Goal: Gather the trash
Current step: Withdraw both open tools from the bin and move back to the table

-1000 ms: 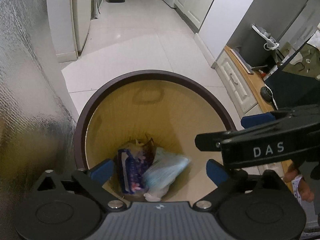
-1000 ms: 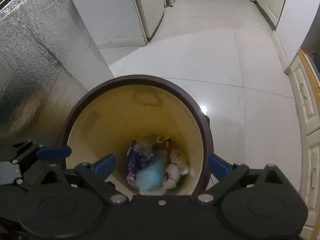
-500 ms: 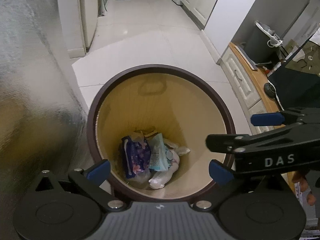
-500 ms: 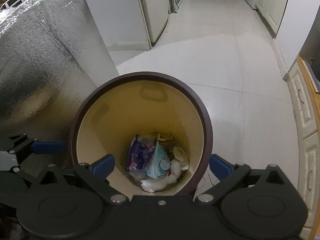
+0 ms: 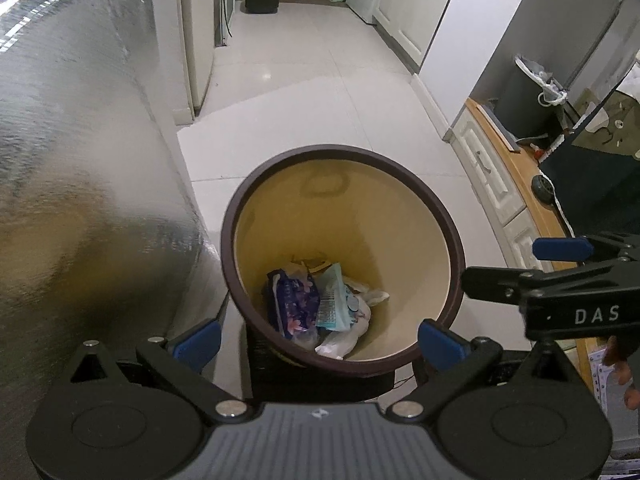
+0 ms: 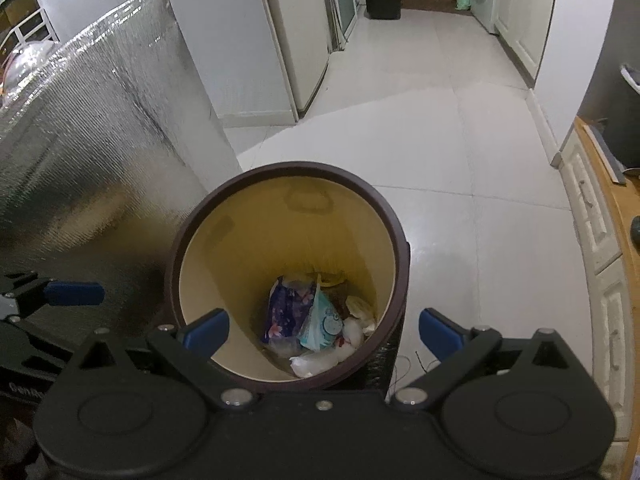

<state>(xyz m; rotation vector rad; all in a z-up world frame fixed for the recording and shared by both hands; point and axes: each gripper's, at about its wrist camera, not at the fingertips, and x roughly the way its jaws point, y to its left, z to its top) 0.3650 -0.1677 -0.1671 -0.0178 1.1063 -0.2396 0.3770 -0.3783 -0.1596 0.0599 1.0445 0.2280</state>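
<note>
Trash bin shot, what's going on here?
A person holds two sets of tongs above a round brown-rimmed trash bin on a white tiled floor. The left tongs and the right tongs are both open and empty. At the bottom of the bin lie a purple floral packet, a light blue wrapper and some white crumpled bags. Nothing is being gripped right now.

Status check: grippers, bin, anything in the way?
Left gripper and right gripper open, empty, above the bin. Trash lies at its bottom. Nothing blocking the bin mouth.
</note>
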